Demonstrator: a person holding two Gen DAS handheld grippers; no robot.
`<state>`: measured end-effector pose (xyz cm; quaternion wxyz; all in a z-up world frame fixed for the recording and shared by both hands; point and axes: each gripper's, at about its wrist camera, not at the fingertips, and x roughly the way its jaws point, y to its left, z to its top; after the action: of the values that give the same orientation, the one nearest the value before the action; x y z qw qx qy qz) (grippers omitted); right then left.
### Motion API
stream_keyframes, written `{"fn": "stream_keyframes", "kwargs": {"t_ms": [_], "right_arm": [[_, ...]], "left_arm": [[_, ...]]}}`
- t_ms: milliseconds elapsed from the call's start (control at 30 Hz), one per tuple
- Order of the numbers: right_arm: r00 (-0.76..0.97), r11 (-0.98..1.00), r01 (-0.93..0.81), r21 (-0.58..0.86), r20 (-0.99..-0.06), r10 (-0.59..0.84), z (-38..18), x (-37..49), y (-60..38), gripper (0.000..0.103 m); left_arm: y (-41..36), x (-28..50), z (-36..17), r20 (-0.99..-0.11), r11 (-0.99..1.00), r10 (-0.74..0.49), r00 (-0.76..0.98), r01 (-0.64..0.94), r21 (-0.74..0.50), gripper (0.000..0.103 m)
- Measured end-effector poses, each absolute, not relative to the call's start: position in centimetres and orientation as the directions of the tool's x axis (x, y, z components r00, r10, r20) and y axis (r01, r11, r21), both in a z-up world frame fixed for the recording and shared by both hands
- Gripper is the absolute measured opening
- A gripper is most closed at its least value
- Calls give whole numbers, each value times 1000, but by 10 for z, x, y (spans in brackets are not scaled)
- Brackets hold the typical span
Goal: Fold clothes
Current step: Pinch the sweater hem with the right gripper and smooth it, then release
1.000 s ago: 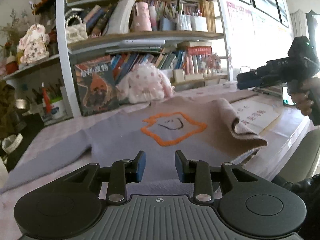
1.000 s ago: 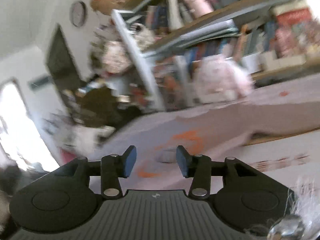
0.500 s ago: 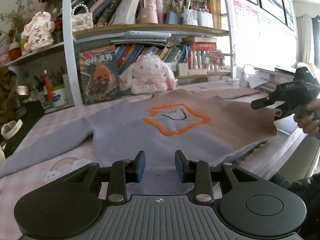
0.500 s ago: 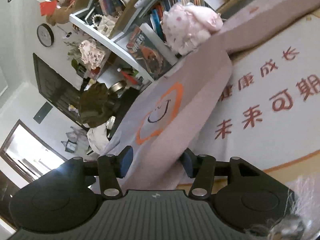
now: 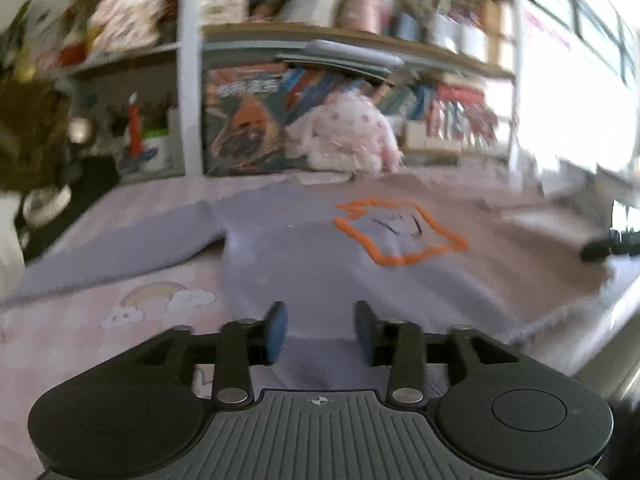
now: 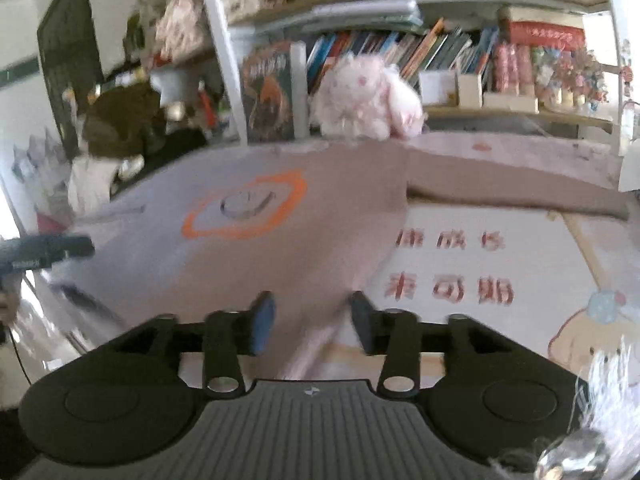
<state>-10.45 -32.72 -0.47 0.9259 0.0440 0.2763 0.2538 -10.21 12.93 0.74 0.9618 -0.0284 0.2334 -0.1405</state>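
Sweater [image 5: 304, 256] lies flat on the pink table mat [image 5: 80, 328], front up, w/ an orange shape [image 5: 400, 232] in the middle. One sleeve [image 5: 120, 252] goes out to the left, the other sleeve [image 6: 512, 188] goes out to the right. Left gripper [image 5: 320, 330] is over the bottom edge, fingers apart, nothing in it. Right gripper [image 6: 308, 322] is at the right bottom corner, fingers apart too; cloth sits between them but isn't pinched. Pink plush bunny [image 6: 364, 98] sits at the back by the bookshelf [image 6: 440, 20].

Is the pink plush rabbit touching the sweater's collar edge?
Cannot tell. In the right wrist view the plush rabbit sits right behind the sweater, but blur hides any contact or gap there.
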Motion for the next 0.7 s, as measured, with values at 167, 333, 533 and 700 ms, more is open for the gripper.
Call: {"fn": "stream_keyframes", "kwargs": {"t_ms": [167,333,533,700], "right_arm": [[727,880,-407,244,-496,474,-9,-79,-332,39],[707,886,-387,256,-534,463,-25,-55,-326,23],[689,875,-450,180,-553,468,-24,-70,-317,11],[721,896,-430,114,-555,416,-23,-74,-314,10]], "left_arm": [[146,-74,2,-451,949,-284,846,180,-260,54],[140,-51,-15,-505,968,-214,836,115,-221,49],[126,-35,-15,-548,979,-204,811,186,-88,9],[111,-18,-10,-579,968,-217,786,251,-22,9]]}}
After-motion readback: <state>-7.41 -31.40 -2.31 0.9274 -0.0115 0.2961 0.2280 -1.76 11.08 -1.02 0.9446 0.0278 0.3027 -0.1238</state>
